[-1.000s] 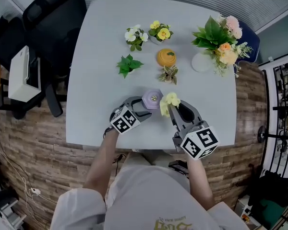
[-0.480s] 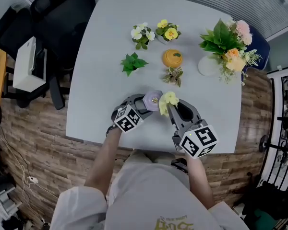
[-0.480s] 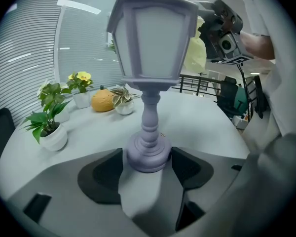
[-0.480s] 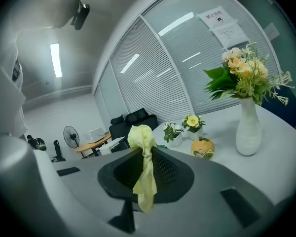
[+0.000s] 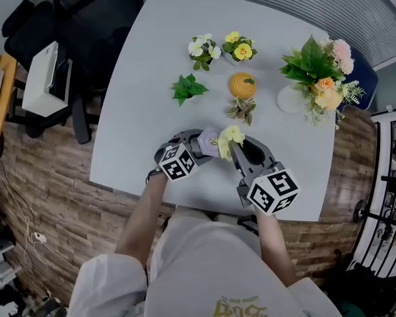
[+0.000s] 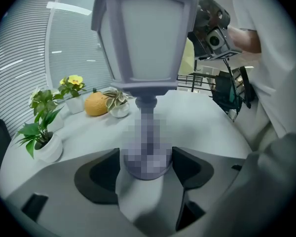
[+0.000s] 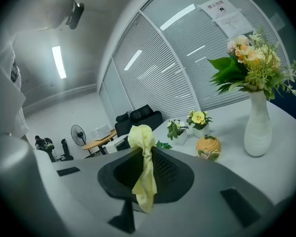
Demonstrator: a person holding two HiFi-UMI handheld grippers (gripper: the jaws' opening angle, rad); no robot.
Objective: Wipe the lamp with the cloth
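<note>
Near the front edge of the bench, at left, clamps the base of the lamp in the left claw, long axis vertical, head up. Rightward, pinches the yellow cloth tight in the right claw, now nudged closer against the lamp's head: wiping looks under way.

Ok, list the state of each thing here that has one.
lamp: upright, gripped at its base.
cloth: bunched, pinched, end hanging loose.
left gripper: shut on the lamp.
right gripper: shut on the cloth.
vase of flowers: standing upright.
</note>
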